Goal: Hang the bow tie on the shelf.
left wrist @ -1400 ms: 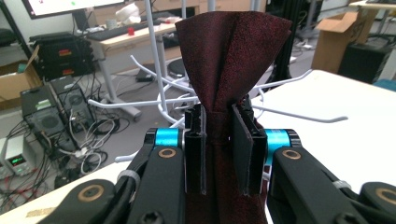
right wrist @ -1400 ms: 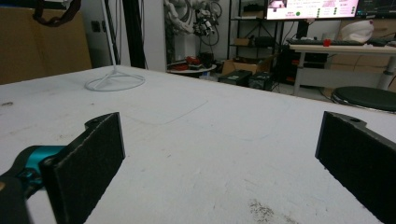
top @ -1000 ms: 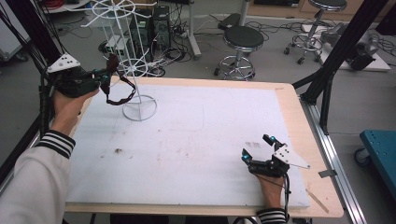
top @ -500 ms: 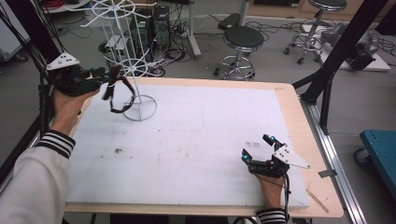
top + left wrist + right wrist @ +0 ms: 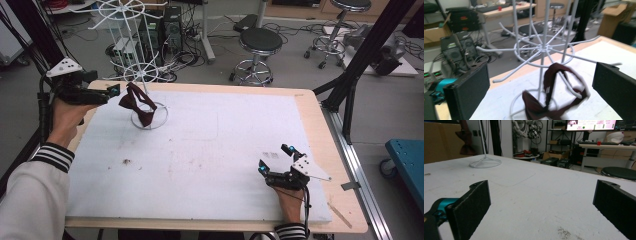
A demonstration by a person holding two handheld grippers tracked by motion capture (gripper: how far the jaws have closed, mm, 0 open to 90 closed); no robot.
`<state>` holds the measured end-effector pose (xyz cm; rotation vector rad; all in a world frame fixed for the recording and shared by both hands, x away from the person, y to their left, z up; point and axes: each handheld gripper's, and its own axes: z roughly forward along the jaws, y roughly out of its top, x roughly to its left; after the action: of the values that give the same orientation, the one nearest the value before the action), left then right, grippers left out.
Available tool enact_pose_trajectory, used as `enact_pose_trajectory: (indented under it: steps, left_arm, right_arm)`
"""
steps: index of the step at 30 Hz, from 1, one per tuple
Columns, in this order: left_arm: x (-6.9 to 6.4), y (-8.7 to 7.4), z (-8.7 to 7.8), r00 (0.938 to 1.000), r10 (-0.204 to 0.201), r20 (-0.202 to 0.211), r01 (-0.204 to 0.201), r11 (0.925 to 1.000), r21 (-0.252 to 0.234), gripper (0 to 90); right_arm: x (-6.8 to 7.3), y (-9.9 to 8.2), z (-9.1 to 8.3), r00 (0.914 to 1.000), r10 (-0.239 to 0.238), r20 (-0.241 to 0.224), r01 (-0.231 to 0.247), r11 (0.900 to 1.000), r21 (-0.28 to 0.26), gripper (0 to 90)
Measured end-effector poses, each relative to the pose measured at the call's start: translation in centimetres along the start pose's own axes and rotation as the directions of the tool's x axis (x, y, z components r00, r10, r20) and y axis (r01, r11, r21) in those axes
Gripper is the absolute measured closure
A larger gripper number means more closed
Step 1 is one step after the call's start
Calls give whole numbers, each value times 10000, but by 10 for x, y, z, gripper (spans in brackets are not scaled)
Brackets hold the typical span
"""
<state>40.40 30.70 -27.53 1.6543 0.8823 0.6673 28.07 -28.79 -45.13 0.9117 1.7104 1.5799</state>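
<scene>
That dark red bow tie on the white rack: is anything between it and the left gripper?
Nothing visible does. The bow tie hangs on a rack arm straight ahead of the open left gripper.

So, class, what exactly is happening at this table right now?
A person holds a gripper in each hand. The left gripper, jaws open, sits beside a dark red bow tie that hangs on a white wire rack at the table's far left corner. The right gripper, also open, rests on the white table mat, holding nothing.
</scene>
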Motion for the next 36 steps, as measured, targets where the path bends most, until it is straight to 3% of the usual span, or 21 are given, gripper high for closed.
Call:
enact_pose_trajectory:
  steps: [3, 10, 14, 19, 20, 21, 22, 26, 34, 35, 36]
  left_arm:
    - [-3, 2, -5, 9997, 232, 63, -231, 9996, -167, 17]
    - [-8, 2, -12, 9991, 315, 272, -302, 9985, -459, 17]
    - [-19, -6, -19, 9965, 503, 672, -464, 9972, -588, 17]
    - [-34, -23, -32, 9911, 706, 1132, -600, 9938, -940, 17]
    - [-42, -34, -39, 9881, 833, 1295, -687, 9912, -1132, 17]
    - [-42, -34, -39, 9881, 833, 1295, -687, 9912, -1132, 17]
    - [-50, -46, -46, 9837, 1031, 1473, -843, 9881, -1284, 17]
    - [-59, -63, -53, 9800, 1210, 1579, -953, 9823, -1614, 17]
    - [-66, -103, -49, 9848, 870, 1502, -661, 9881, -1386, 17]
    - [-66, -114, -49, 9870, 837, 1370, -628, 9866, -1507, 17]
    - [-66, -114, -49, 9870, 837, 1370, -628, 9866, -1507, 17]
  right_arm:
    - [0, 0, 0, 10000, 36, -31, -36, 10000, 7, 6]
    - [0, 0, 0, 10000, 78, -40, -78, 10000, 9, 6]
    - [0, 0, 0, 10000, 93, -36, -93, 10000, 9, 6]
    - [0, 0, -1, 9999, 157, -36, -157, 9999, 32, 6]
    - [0, 0, 0, 10000, 14, -30, -14, 10000, -4, 6]
    - [0, 0, 0, 10000, 3, -15, -3, 10000, 13, 6]
    - [0, 0, 0, 10000, 8, 9, -8, 10000, -5, 6]
    - [0, 0, -1, 9999, 158, -10, -158, 9999, 26, 6]
    - [1, 0, -1, 10000, 4, -8, -4, 10000, -8, 6]
    - [1, 0, -1, 10000, 6, 12, -6, 10000, -21, 6]
    - [1, 0, -1, 10000, -25, 23, 25, 10000, -47, 6]
